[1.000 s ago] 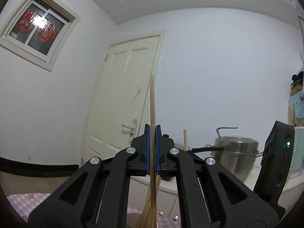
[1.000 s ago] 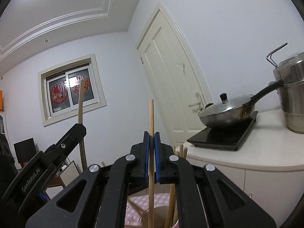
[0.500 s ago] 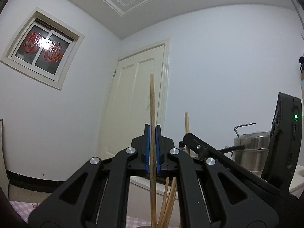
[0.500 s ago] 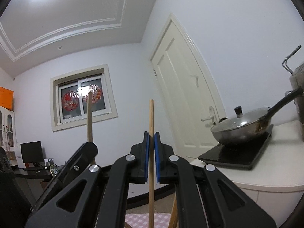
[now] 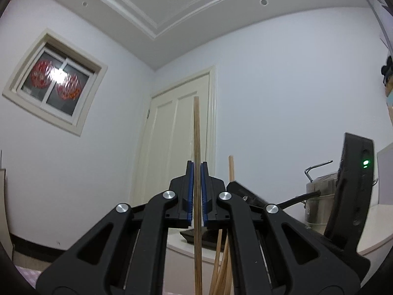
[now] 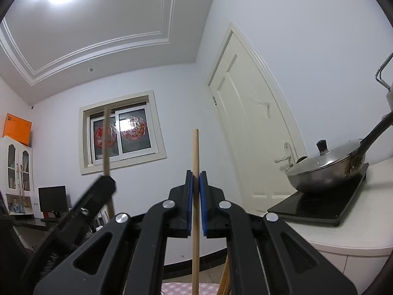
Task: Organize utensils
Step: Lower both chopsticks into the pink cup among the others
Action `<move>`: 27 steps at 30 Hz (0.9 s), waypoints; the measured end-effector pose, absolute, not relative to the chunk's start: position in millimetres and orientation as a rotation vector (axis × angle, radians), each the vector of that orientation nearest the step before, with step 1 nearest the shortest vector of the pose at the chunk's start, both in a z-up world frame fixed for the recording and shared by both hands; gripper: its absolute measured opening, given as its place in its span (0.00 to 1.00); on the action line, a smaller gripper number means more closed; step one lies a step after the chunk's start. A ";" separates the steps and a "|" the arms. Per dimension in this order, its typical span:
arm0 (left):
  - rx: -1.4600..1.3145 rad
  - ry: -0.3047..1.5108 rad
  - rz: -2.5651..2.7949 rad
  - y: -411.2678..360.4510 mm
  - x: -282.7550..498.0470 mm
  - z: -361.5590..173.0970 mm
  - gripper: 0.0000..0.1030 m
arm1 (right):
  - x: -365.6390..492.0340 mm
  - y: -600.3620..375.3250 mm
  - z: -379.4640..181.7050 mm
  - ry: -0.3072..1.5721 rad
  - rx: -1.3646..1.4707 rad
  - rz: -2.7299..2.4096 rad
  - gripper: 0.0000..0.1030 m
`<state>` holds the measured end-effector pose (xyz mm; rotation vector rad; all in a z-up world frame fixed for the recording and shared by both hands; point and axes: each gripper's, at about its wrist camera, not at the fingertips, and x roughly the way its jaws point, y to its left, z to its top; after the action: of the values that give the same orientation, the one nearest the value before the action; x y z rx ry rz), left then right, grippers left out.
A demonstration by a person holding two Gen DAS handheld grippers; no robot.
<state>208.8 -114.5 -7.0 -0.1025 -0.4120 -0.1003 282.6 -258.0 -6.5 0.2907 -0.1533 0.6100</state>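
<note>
Grippers upright, each clamping a chopstick.
Left gripper pinches dark chopstick toward 12 o'clock; right gripper pinches pale chopstick likewise.

Open air lies above both raised grippers up to the ceiling. To the right, the countertop carries a lidded wok and steel pot, blocking sideways passage there.

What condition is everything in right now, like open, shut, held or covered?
Left gripper: shut on dark wooden chopstick, upright.
Right gripper: shut on pale wooden chopstick, upright.
Cream panelled door: closed.
Steel frying pan: covered by its glass lid, on the black cooktop.
</note>
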 end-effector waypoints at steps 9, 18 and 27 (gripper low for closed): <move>-0.065 -0.447 -0.115 -115.9 208.6 -9.2 0.05 | 287.7 -254.6 -15.4 -0.142 0.292 0.683 0.04; -0.049 -0.469 -0.145 -119.0 207.4 -13.9 0.05 | 289.2 -257.4 -25.7 -0.081 0.241 0.675 0.04; -0.086 -0.441 -0.162 -113.9 207.3 -7.3 0.05 | 285.5 -272.1 -44.6 -0.003 0.262 0.667 0.04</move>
<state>207.3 -113.9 -7.3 -0.0857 -0.4414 -0.1621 285.5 -272.1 -44.6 0.2623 -0.0034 0.6667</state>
